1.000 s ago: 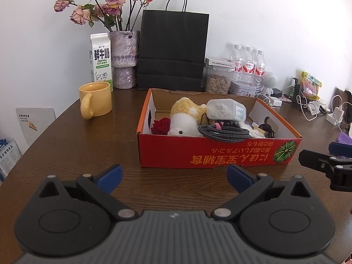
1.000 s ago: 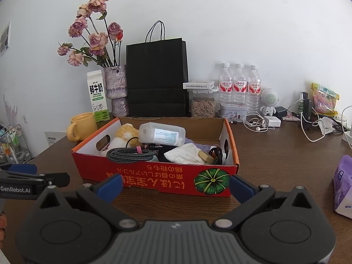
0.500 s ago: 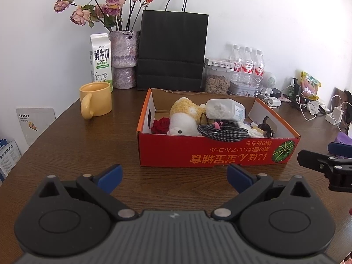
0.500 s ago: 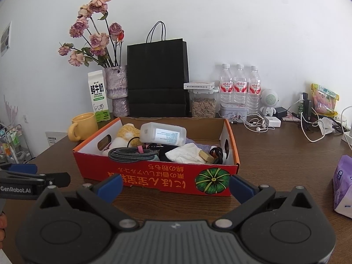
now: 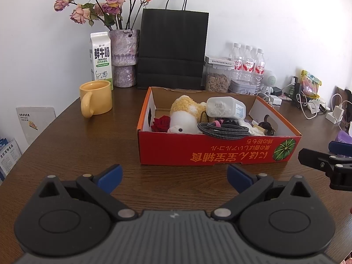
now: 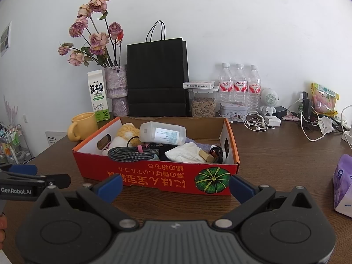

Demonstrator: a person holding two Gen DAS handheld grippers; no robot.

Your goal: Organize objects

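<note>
A red cardboard box (image 5: 211,151) (image 6: 154,176) stands on the brown table. In it lie a yellow and white plush toy (image 5: 187,114), a red rose (image 5: 161,123), a clear plastic bottle (image 5: 226,107) (image 6: 162,133), a coiled braided cable (image 5: 222,129) (image 6: 132,154) and white tissue (image 6: 187,153). My left gripper (image 5: 173,173) is open and empty in front of the box's left half. My right gripper (image 6: 176,183) is open and empty in front of the box's right half. Each gripper shows at the edge of the other's view.
A yellow mug (image 5: 95,99), milk carton (image 5: 100,59), vase of dried roses (image 5: 124,57) and black paper bag (image 5: 172,48) stand behind and left. Water bottles (image 6: 238,83), a seed jar (image 6: 203,105), cables (image 6: 308,127) and a purple tissue pack (image 6: 342,187) are to the right.
Both grippers have edged slightly forward toward the box. Nothing else has moved.
</note>
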